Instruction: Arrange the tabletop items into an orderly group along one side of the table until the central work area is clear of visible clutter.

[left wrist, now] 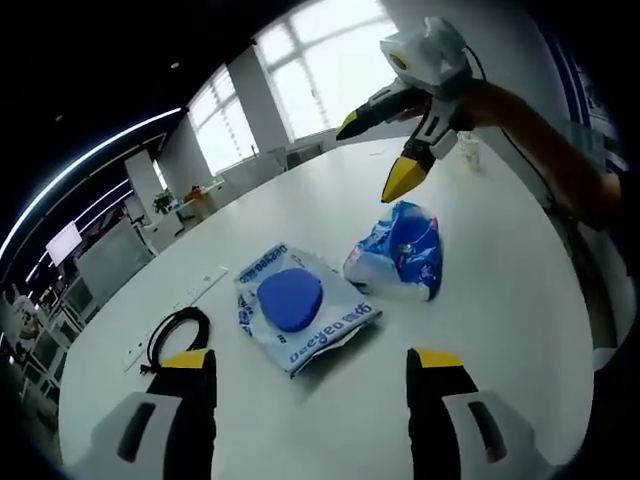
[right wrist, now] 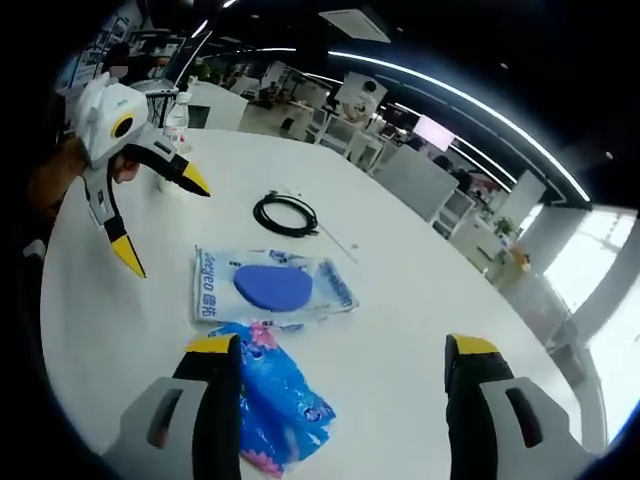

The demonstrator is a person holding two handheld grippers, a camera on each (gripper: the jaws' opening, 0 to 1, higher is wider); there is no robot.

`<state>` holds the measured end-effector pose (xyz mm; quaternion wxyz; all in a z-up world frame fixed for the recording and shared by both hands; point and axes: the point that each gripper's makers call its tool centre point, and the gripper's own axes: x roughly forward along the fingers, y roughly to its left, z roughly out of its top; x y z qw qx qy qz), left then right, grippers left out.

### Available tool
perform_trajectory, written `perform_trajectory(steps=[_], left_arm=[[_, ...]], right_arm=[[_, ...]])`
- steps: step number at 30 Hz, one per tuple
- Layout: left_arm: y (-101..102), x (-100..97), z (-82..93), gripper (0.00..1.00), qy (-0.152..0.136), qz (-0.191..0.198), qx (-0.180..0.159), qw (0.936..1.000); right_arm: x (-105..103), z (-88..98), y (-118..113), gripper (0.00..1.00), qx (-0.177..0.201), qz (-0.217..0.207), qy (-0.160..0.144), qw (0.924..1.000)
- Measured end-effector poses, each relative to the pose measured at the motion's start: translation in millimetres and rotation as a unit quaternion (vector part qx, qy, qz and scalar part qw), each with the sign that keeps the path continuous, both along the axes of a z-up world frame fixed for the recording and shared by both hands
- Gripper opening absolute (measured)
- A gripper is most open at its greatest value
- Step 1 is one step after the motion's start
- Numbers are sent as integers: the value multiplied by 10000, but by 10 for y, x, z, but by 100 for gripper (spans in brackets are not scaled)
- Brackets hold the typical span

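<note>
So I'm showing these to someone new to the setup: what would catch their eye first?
Probably the two blue packs mid-table: a flat white wipes pack with a blue oval lid, and a crumpled blue bag close beside it. Next, the right gripper hovering open over the bag, its yellow-tipped jaws spread. A black coiled cable lies apart from the packs, beyond the wipes pack in the right gripper view.

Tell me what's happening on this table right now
A person holds a two-jaw gripper in each hand over a white table, and both are open and empty. The right gripper hovers above a crumpled blue bag; the left gripper hangs near the flat packet with the blue oval. A coiled black cable lies farther off. Nothing has been gathered to one side yet.
</note>
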<state>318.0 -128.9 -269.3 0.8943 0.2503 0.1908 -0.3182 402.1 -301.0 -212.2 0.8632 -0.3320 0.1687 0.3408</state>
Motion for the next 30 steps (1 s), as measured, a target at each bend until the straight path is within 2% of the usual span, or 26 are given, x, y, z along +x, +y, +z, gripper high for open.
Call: perform_trajectory(steps=[4,7,17,24,28,30], left_arm=[[-18,3,-6,71,69,82,-243,9996],[-35,0,-43,71,93,66,-271,9996],[-81,95,-126,67,145,-7,-355,9993],[-134,43,-209,63,341,-36,-507,9981],[-124,4,-246,62,541,142,-728,9958],[-125,-12,-271,61,556,137,-716,9958]], right_arm=[[93,17,25,79,64,-26,-60,10000],[166,0,61,76,124,-28,-30,9999],[421,-222,169,71,-45,-64,196,9998],[564,-309,232,67,18,-46,312,9995],[613,-355,269,66,41,-51,343,9994],[655,-381,286,65,56,-30,364,9993]])
